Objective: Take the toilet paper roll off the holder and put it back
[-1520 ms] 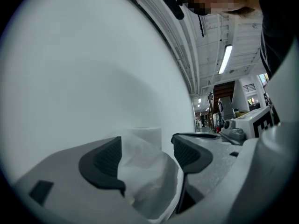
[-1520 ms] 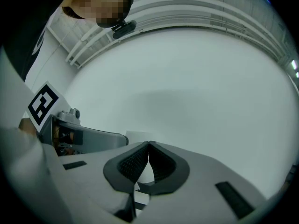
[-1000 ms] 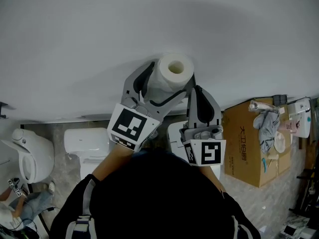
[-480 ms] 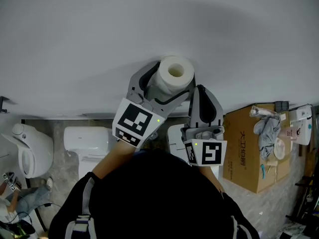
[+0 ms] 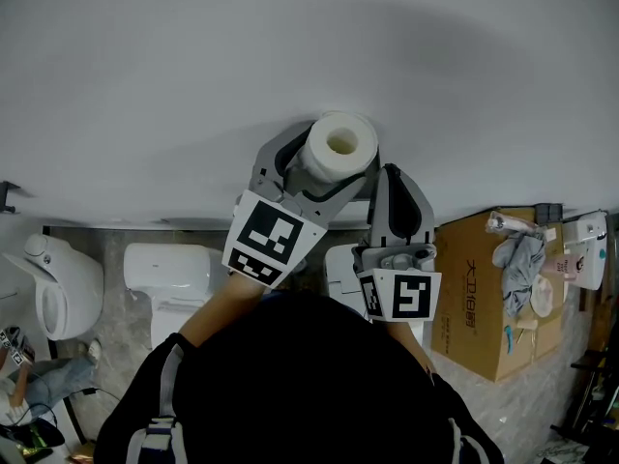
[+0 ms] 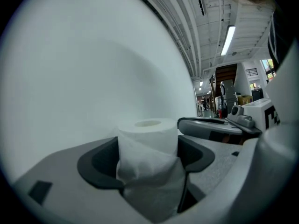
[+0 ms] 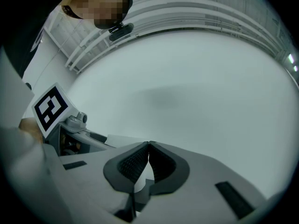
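A white toilet paper roll [image 5: 338, 146] stands out from the pale wall [image 5: 290, 46], its hollow core facing me. My left gripper [image 5: 324, 164] reaches up around it with one jaw on each side. In the left gripper view the roll [image 6: 147, 143] fills the space between the dark pads [image 6: 100, 164], and its loose outer sheet is crumpled where they press. These jaws are closing on the roll. My right gripper [image 5: 387, 180] points at the wall just right of the roll. Its jaws [image 7: 148, 146] meet, with nothing gripped. The roll hides the holder.
Below the wall, a white toilet tank [image 5: 169, 283] and another toilet [image 5: 53, 293] stand on the grey tiled floor at left. An open cardboard box [image 5: 488, 288] with cloth on top sits at right. A person's legs show at the bottom left corner.
The left gripper has shifted slightly to the right and settled closer around the roll. The roll and the right gripper have stayed in place.
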A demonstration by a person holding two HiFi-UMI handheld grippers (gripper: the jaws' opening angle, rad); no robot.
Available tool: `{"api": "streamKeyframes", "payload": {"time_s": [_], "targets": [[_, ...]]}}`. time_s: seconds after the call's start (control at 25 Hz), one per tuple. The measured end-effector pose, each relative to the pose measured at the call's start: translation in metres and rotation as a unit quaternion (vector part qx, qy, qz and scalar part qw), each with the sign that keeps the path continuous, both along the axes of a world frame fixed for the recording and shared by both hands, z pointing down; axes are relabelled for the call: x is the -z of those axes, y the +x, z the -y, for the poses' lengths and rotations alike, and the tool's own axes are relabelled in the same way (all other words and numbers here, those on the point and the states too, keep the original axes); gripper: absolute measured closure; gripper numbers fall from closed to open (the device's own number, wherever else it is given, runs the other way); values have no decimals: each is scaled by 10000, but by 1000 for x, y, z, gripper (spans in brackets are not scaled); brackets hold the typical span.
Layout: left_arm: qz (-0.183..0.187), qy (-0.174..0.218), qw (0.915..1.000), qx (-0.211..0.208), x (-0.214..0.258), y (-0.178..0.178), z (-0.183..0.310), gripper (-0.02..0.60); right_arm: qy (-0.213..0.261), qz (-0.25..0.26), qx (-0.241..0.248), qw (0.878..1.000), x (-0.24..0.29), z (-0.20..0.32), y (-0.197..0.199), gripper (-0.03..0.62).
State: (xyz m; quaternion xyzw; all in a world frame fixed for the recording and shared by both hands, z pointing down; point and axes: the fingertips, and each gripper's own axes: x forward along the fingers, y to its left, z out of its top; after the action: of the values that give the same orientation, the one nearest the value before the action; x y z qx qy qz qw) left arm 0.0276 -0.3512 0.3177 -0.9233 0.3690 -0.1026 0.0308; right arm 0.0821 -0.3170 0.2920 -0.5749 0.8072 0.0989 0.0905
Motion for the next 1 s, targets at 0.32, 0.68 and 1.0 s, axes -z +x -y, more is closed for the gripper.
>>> {"api": "streamKeyframes", "payload": {"time_s": [0.32,0.68,1.0], "targets": [[-1,183,9998,57,3,-3,-2,207,-11,12,30,10000,-2,2,-3,571],[-160,461,9986,194,23,-12,-5,215,12,-27,78,10000,0,-1,-5,571],[-365,497,9974,372,39,-21,-9,216,54,-27,178,9998,4,-1,-9,571]]}}
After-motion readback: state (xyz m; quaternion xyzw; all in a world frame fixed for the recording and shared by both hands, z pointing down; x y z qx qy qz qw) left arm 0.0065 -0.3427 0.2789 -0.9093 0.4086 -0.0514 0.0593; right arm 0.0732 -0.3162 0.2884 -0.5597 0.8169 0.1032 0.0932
